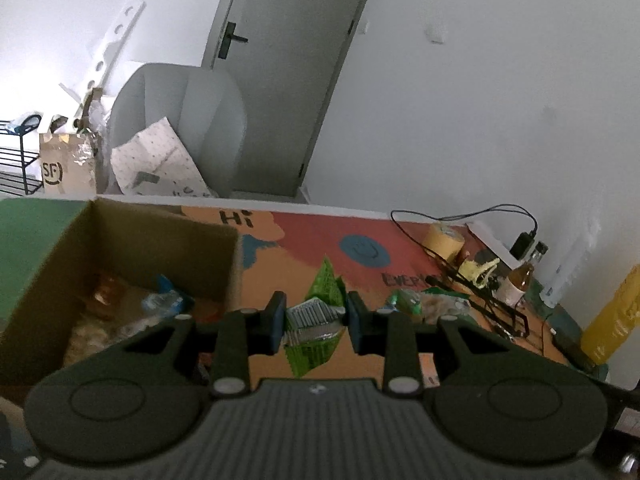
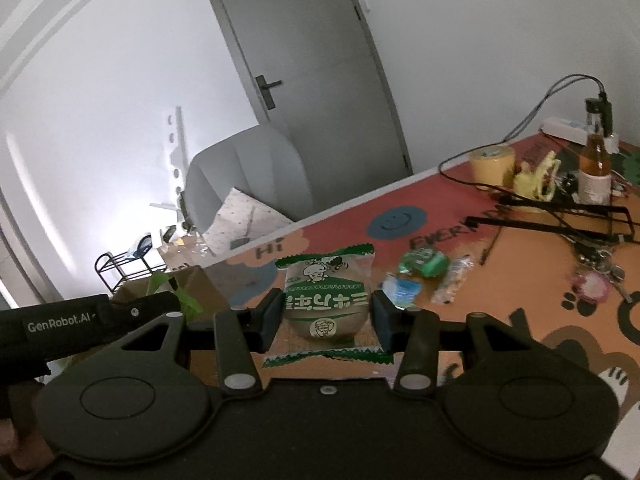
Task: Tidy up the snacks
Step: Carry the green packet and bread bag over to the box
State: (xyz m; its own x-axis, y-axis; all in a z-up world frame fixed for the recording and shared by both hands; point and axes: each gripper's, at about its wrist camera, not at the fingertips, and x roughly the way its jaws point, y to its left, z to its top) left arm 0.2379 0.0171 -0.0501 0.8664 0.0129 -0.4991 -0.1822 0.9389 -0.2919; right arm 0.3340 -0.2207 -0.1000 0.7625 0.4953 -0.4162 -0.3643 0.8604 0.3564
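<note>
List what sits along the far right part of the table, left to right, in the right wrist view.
Tape roll → yellow clip → bottle.

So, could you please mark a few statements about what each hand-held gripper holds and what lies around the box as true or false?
1. The left hand-held gripper is shut on a green and silver foil snack packet. True.
2. The right hand-held gripper is empty. False: it clamps a beige, green-edged sealed pastry packet.
3. The brown cardboard box already holds snacks. True.
4. No snacks remain on the colourful printed tabletop. False: several small wrapped snacks lie there.
5. The yellow tape roll sits inside the box. False: it stands on the tabletop.
</note>
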